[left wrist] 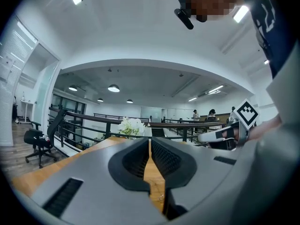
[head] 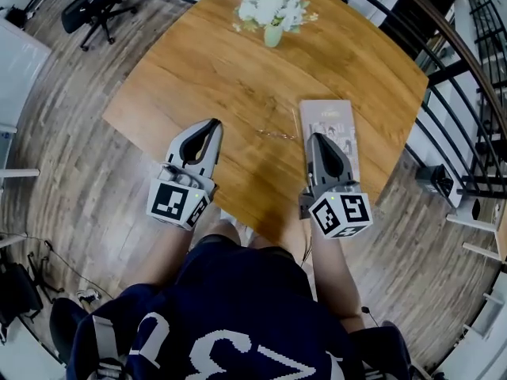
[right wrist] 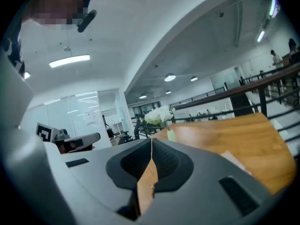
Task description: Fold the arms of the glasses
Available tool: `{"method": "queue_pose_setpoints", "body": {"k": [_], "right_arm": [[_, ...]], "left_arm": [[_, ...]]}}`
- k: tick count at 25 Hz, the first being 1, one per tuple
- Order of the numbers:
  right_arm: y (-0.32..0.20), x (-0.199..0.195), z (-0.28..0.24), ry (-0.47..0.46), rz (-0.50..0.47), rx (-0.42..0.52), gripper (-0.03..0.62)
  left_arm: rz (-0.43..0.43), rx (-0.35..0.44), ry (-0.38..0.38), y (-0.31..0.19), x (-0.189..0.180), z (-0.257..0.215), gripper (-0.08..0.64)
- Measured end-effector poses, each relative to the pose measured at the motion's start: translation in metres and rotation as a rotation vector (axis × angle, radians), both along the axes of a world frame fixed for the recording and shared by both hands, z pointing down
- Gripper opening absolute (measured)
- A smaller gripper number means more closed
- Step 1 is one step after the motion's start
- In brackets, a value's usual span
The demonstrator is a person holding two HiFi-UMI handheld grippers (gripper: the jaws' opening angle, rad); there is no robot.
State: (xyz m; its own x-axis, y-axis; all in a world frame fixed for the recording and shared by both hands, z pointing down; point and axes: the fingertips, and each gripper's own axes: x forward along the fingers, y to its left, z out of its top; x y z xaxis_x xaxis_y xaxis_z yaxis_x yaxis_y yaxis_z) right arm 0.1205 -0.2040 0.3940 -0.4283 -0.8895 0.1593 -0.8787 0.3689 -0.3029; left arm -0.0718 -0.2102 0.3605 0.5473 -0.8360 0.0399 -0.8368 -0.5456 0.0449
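Left tongs [head: 214, 125] and right tongs [head: 315, 138] both shut tight and empty; glasses [head: 276, 133] untouched.

Both tongs hung over the near part of the wooden table [head: 198, 62], each with its jaws pressed together on nothing. Between their tips and a little beyond lay the thin wire glasses, flat on the wood and clear of both. A booklet [head: 339, 121] sat just to the right, its near end under the right tongs. The frame was too fine to read surely, but one thin line seemed to run out from it, so the folding looked entirely undone. White flowers in a vase [head: 272, 10] stood at the far side.
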Motion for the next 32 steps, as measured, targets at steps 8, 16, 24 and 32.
{"method": "queue_pose_setpoints", "body": {"k": [8, 16, 24, 32], "right_arm": [[-0.017, -0.025, 0.141, -0.375, 0.102, -0.338, 0.029], [-0.028, -0.034, 0.205, -0.868, 0.291, -0.510, 0.108], [-0.041, -0.031, 0.224, -1.071, 0.388, -0.540, 0.099], [-0.051, -0.026, 0.224, -1.116, 0.383, -0.495, 0.032]], "left_arm": [[0.051, -0.073, 0.005, -0.018, -0.002, 0.035, 0.028], [0.069, -0.133, -0.020, -0.025, -0.011, 0.057, 0.028], [0.076, -0.154, -0.030, -0.025, -0.014, 0.067, 0.028], [0.069, -0.163, -0.037, -0.022, -0.018, 0.071, 0.028]]}}
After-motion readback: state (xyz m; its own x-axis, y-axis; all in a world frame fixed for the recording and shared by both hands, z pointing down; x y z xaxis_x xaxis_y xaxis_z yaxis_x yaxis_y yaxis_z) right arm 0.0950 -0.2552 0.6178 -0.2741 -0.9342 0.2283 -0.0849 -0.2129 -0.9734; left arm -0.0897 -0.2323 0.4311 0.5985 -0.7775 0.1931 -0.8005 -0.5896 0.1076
